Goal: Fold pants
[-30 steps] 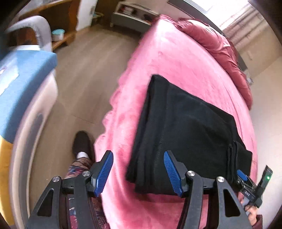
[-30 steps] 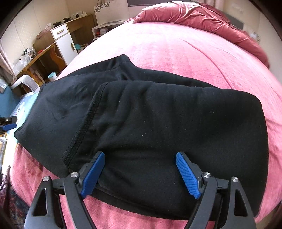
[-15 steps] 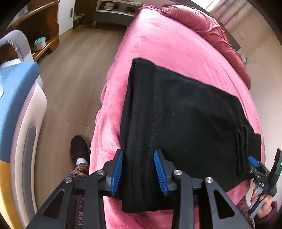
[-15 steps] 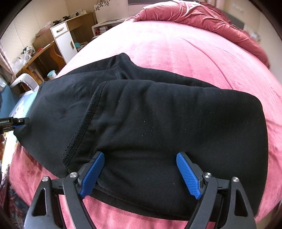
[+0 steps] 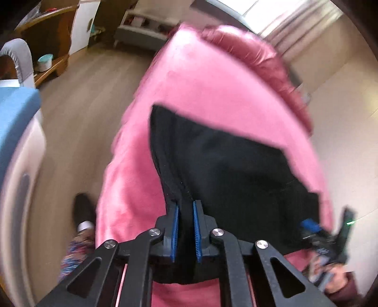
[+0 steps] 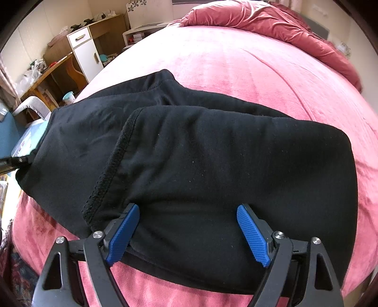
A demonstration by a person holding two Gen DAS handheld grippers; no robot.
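Note:
Black pants (image 5: 236, 170) lie folded on a pink bed (image 5: 212, 94). My left gripper (image 5: 185, 207) is shut on the near left edge of the pants, and the cloth rises in a ridge between its blue pads. In the right wrist view the pants (image 6: 212, 153) fill the middle, one layer folded over another with a rough seam showing. My right gripper (image 6: 187, 212) stands open over the near edge of that top layer, its pads wide apart and not pressing on the cloth. The left gripper's tip (image 6: 11, 163) shows at the far left corner of the pants.
A crumpled dark pink duvet (image 6: 271, 21) lies at the head of the bed (image 6: 236, 59). Wooden floor, a person's shoe (image 5: 81, 210) and a blue-topped white unit (image 5: 14, 113) lie left of the bed. A desk (image 6: 59, 68) and white cabinet (image 6: 85, 52) stand beyond.
My left gripper moved onto the pants' left edge, closed on it and lifted it slightly, pulling the cloth into a ridge. The right gripper has stayed still and open.

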